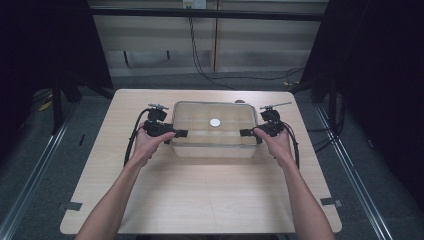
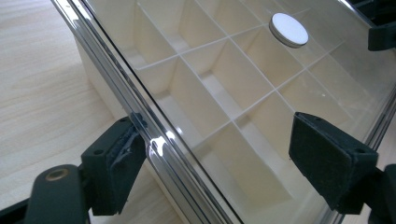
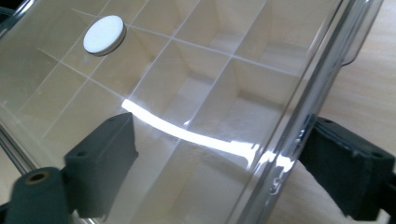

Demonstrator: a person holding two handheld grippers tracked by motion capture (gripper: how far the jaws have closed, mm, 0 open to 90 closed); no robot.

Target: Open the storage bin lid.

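Observation:
A clear-lidded, cream organiser box (image 1: 215, 148) with several compartments sits at the far middle of the wooden table (image 1: 200, 200). A small white disc (image 1: 215, 122) lies on top of the clear lid (image 2: 243, 70), also seen as the disc (image 2: 288, 29) and the disc (image 3: 104, 34). My left gripper (image 1: 181, 133) is at the box's left end. In its own view the left gripper (image 2: 222, 156) straddles the lid's rim, jaws wide apart. My right gripper (image 1: 246, 132) is at the right end. In its own view the right gripper (image 3: 224, 165) likewise straddles the lid's edge, open.
Bare tabletop stretches between the box and the near edge, with strips at either side of the box. Cables trail from both grippers along the forearms. Dark stands and floor rails flank the table; tape marks sit near its front corners.

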